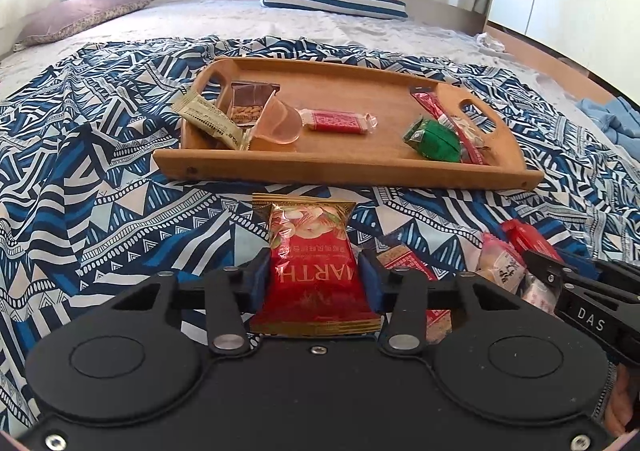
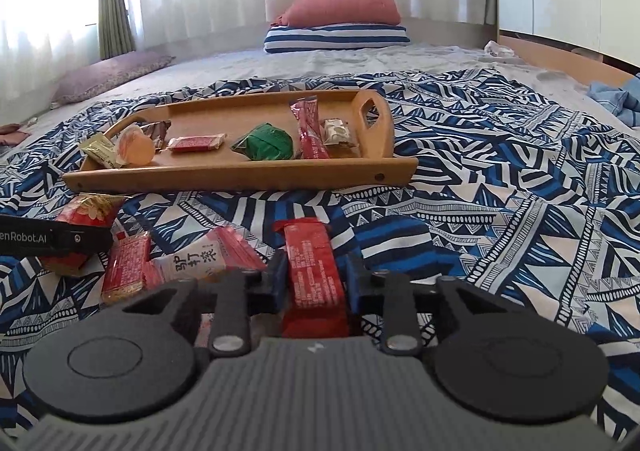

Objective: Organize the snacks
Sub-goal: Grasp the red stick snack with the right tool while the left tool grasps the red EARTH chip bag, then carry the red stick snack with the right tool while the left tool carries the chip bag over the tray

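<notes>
I have a snack in each tool, both taken low off the bedspread (image 1: 100, 179) so that I can carry them to the tray (image 1: 320, 167) in one trip. My left gripper (image 1: 314, 277) is closed across the middle of the red bag (image 1: 312, 267); the blue pads sit on its two long edges, so the puffy bag should not swing when I lift it. Its top end points toward the tray, which lies just beyond it. My right gripper (image 2: 314, 283) is clamped on the red bar (image 2: 314, 271), again across the narrow way, because the bar is slim and stiff and the jaws need only a small bite. Neither snack looks lifted clear yet; both seem to rest on the cloth. Between my two tools lies the rest of the loose pile: a white-and-pink packet (image 2: 200, 261) and a flat red wafer pack (image 2: 126, 269), touching each other, still to be moved. The tray already holds a row of pieces, among them a green packet (image 2: 264, 143), a small red bar (image 2: 196, 143) and a tipped jelly cup (image 1: 280, 125). I judge the bare wood in its middle and front the natural spot for these two. The soft bedding under the tray could let it tilt, so I would set things down gently.
</notes>
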A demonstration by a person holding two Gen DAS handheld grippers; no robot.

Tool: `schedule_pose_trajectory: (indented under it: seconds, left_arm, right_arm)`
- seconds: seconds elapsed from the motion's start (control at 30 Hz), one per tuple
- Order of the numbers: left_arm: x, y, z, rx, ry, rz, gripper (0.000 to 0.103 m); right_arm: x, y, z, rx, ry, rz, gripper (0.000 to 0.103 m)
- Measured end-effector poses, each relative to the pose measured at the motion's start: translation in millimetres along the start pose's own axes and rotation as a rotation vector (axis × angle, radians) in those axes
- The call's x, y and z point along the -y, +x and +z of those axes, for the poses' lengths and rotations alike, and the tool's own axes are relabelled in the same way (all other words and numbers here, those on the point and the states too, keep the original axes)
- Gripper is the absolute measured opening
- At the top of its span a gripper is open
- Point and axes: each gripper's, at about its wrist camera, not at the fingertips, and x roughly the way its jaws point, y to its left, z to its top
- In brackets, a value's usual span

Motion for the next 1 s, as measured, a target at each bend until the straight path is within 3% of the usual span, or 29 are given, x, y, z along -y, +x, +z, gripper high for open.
schedule_pose_trajectory:
  seconds: [0.53,0.77,1.0]
  left_arm:
    - [0,-27,24,0.048,0.099,-0.024,0.042]
    - [-10,-31,44,0.049,0.054,-0.047,0.042]
    - [-22,-25,84,0.059,0.013,-0.083,0.042]
  right_arm:
    - [-4,-16,19,0.033,-0.014,0.012,0.029]
    - [1,-17,37,0.046,0.016,0.016,0.029]
    - [5,-6,72,0.063,0.037,0.023,0.029]
